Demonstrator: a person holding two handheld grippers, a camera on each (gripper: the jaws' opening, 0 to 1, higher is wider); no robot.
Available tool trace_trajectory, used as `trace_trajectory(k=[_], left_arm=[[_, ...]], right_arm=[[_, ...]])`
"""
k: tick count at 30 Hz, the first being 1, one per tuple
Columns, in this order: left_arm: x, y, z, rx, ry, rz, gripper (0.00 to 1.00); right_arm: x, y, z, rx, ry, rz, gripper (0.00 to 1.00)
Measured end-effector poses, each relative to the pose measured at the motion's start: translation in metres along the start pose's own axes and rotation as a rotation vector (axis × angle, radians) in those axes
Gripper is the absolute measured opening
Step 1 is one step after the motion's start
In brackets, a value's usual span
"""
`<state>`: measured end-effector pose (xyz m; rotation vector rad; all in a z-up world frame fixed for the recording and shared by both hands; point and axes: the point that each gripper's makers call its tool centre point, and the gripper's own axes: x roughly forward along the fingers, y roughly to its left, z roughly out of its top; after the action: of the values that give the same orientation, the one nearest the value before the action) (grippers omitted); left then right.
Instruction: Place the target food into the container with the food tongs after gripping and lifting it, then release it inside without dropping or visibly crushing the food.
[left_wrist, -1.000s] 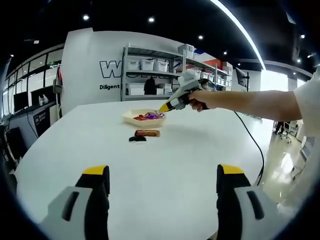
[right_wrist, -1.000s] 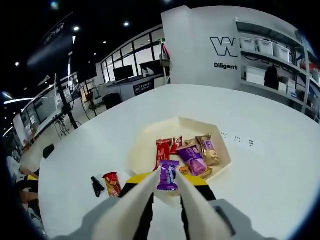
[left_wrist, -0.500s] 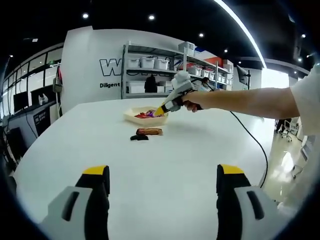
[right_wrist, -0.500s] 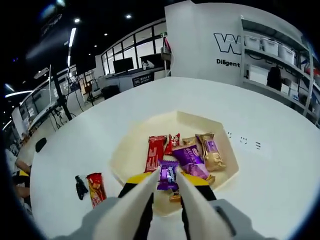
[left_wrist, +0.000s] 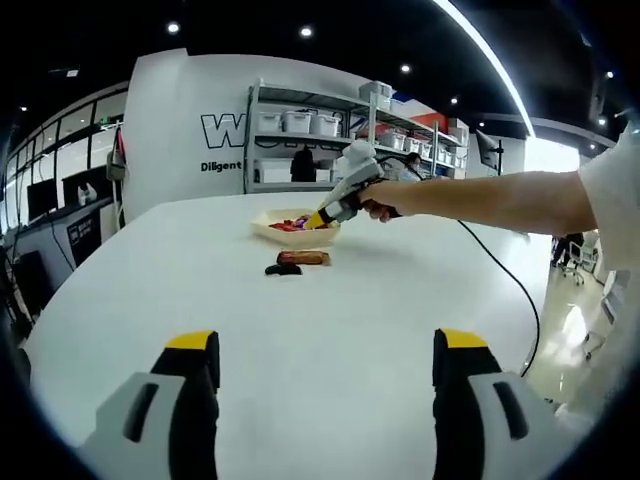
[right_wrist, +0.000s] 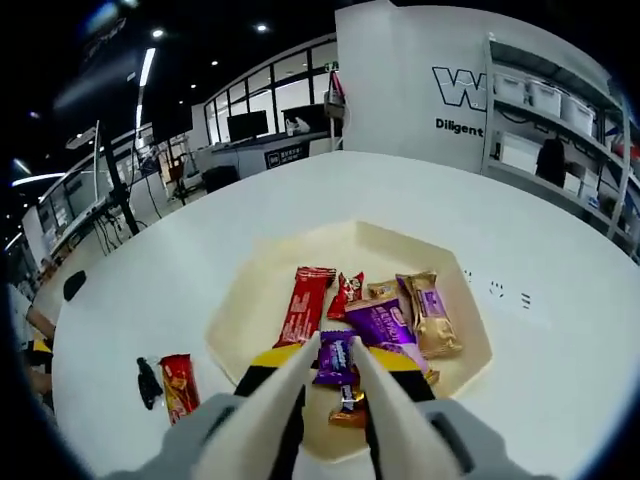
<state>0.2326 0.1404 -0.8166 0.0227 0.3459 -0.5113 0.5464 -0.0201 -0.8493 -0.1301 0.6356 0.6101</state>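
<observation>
smooth white table (right_wrist: 560, 400); right hand-held gripper (right_wrist: 336, 362) pinching glossy purple candy (right_wrist: 337, 356); left hand-held gripper (left_wrist: 325, 380) wide, empty

The left tool (left_wrist: 325, 400) is showing grey jaws capped in yellow with black inner faces, the right tool (right_wrist: 328, 375) is showing cream jaws banded yellow and black, and the person is wearing a white short sleeve (left_wrist: 615, 195).

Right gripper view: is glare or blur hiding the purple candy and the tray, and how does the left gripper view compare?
Right gripper view: the purple candy in the right gripper looks sharp, the cream tray evenly lit without glare; fisheye bends the shelves at the edge. Left gripper view: the tray is distant and small, its contents indistinct; a ceiling light strip glares at upper right.
</observation>
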Motion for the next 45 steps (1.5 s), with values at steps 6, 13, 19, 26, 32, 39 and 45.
trace_trajectory(k=[6,13,19,26,32,39,45], left_arm=[[-0.002,0.004,0.001,-0.003,-0.006,0.008,0.87],[-0.003,0.000,0.003,-0.006,-0.016,-0.001,0.87],[-0.006,-0.005,0.004,-0.004,-0.021,-0.008,0.87],[-0.011,-0.005,0.009,-0.001,-0.036,-0.003,0.87],[-0.015,-0.013,0.010,0.006,-0.043,-0.009,0.87],[-0.021,-0.013,0.010,0.005,-0.044,0.001,0.87],[-0.024,-0.009,0.010,0.005,-0.044,0.015,0.87]], right_arm=[[-0.007,-0.003,0.003,0.004,-0.016,-0.003,0.16],[-0.025,0.005,0.010,-0.026,-0.037,0.008,0.17],[-0.046,0.031,0.011,-0.068,-0.050,0.052,0.18],[-0.067,0.076,0.002,-0.126,-0.066,0.120,0.18],[-0.067,0.093,-0.003,-0.155,-0.055,0.165,0.19],[-0.054,0.098,-0.015,-0.180,-0.016,0.234,0.19],[-0.043,0.104,-0.028,-0.229,0.014,0.261,0.20]])
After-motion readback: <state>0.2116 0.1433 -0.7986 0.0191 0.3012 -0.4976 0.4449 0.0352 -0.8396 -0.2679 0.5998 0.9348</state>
